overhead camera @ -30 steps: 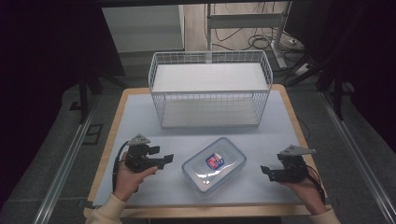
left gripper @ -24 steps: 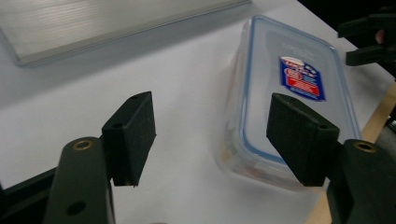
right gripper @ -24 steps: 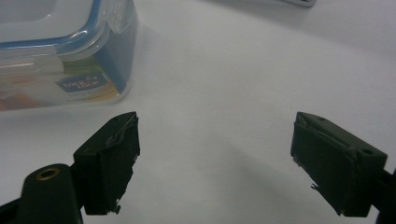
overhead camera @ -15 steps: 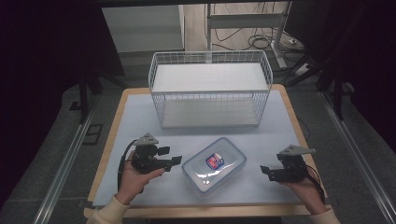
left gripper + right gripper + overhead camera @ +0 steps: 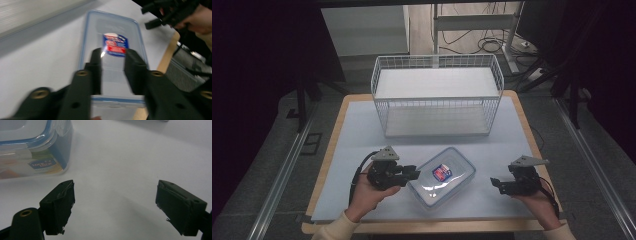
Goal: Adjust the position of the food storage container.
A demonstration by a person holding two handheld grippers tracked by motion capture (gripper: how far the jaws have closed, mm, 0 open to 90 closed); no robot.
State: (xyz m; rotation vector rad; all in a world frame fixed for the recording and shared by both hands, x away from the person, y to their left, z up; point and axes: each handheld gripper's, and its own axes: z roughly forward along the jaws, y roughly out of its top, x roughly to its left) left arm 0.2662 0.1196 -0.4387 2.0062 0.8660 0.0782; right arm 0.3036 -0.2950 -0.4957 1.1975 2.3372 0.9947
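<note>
a clear plastic box (image 5: 443, 177) with a blue-edged lid and a red and blue label (image 5: 115, 45) lies flat near the front edge of the counter (image 5: 352, 130), about midway between its left and right edges. the left gripper (image 5: 412, 173) reaches its left end, its fingers (image 5: 97, 65) a little apart over the lid; whether they touch it i cannot tell. the right gripper (image 5: 495, 183) sits well apart from the box, near the front right corner, its fingers (image 5: 60, 205) spread wide over bare counter. a white wire basket (image 5: 437, 95) stands toward the back edge.
</note>
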